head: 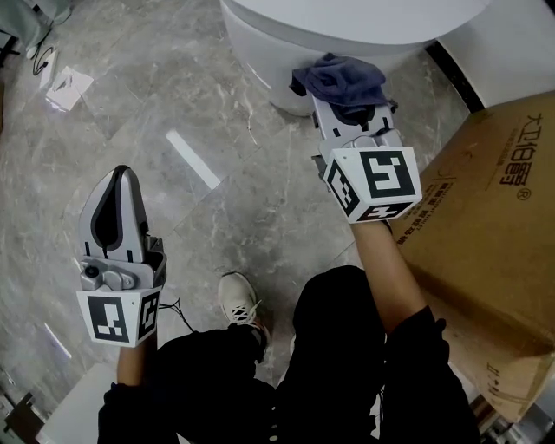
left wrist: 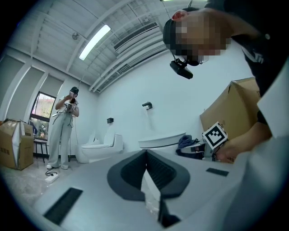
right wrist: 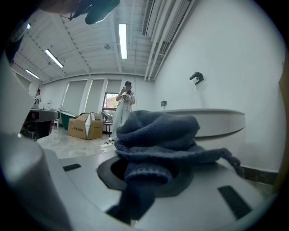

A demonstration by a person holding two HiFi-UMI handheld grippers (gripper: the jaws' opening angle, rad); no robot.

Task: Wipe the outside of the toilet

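Note:
A white toilet (head: 347,22) stands at the top of the head view, its rounded bowl side facing me. My right gripper (head: 342,94) is shut on a bunched dark blue cloth (head: 341,80), and the cloth touches the lower outside of the bowl. In the right gripper view the cloth (right wrist: 156,135) fills the jaws, with the toilet rim (right wrist: 212,118) just behind it. My left gripper (head: 120,186) hangs over the floor at lower left, away from the toilet, shut with nothing in it; its dark pads (left wrist: 149,173) meet in the left gripper view.
A large cardboard box (head: 490,234) stands close on my right, beside the toilet. Grey marble floor (head: 199,113) spreads to the left. My shoe (head: 238,299) is between the arms. Far off stand another toilet (left wrist: 97,151), a person (left wrist: 63,128) and more boxes (left wrist: 13,144).

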